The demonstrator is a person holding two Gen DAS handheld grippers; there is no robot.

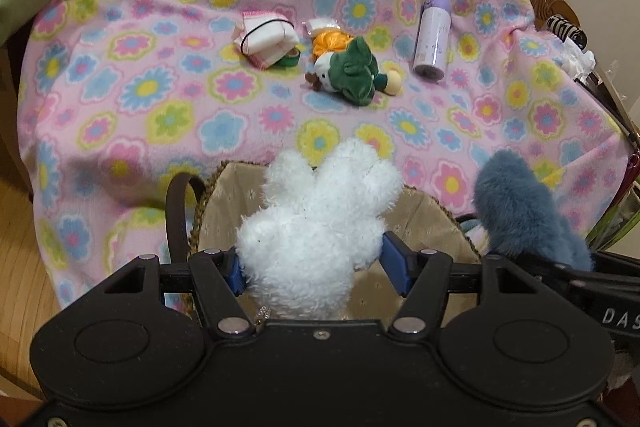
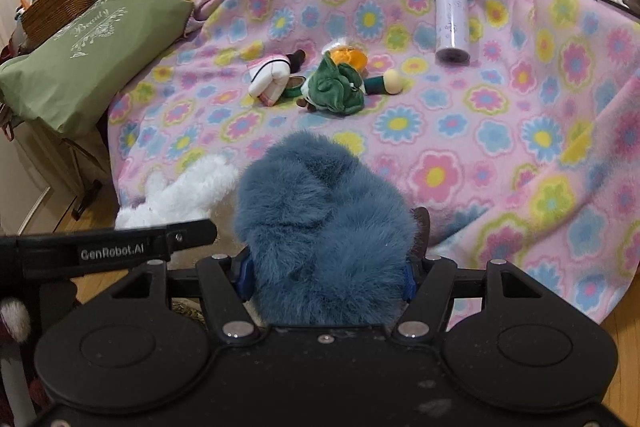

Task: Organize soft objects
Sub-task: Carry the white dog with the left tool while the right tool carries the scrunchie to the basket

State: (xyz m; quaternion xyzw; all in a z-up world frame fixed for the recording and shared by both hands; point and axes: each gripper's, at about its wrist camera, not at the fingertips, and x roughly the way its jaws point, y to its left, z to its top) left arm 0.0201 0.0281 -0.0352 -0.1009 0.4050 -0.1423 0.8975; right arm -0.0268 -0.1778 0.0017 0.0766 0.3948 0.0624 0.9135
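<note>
On the flowered pink fleece blanket (image 1: 160,99) ahead of you lay a green-clad doll with orange hair (image 1: 348,71), a white pouch bound with a black elastic (image 1: 266,39) just to its left, and a lilac bottle (image 1: 432,35) lying on its side to its right. A green embroidered bag (image 2: 84,51) sat at the left edge with a wicker hamper (image 2: 64,3) behind it. Directly below your grippers stood a woven basket with a beige lining (image 1: 424,215), its dark strap (image 1: 176,211) looping up on the left.

Your left gripper (image 1: 316,267) was clamped on a white fluffy plush (image 1: 320,227), both blue pads pressed into its sides, holding it over the basket's mouth. Your right gripper (image 2: 326,275) was closed likewise around a blue-grey furry plush (image 2: 320,227), which filled the jaws and blocked most of the view forward. The 2 plushes hung side by side, near each other, the white one on the left.
</note>
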